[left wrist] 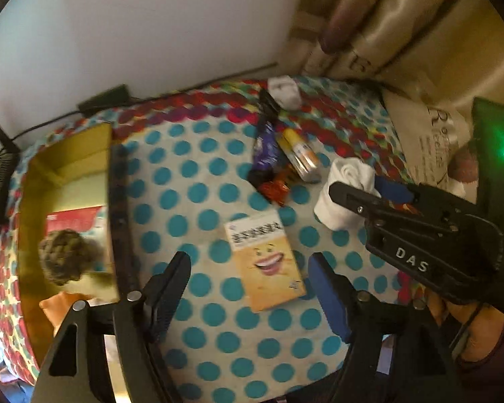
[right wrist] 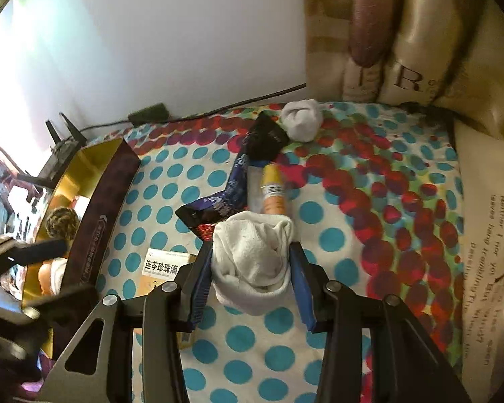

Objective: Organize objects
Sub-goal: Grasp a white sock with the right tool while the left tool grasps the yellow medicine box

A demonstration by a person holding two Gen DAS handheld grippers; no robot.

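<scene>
Right wrist view, rolled white sock [right wrist: 252, 262] bunched, squeezed in right claw [right wrist: 250, 268]

Both wrist cams look steeply down, close over the dotted bedcover [left wrist: 198, 181], sharing the rolled sock [right wrist: 252, 262] & gold box [left wrist: 67, 154].

White letters "DAS" stand on the right gripper [left wrist: 383, 198] at three o'clock; "连芩珍珠滴" on the medicine box [right wrist: 161, 265] at eight o'clock; "feeling" on the pillow [right wrist: 487, 235].
</scene>
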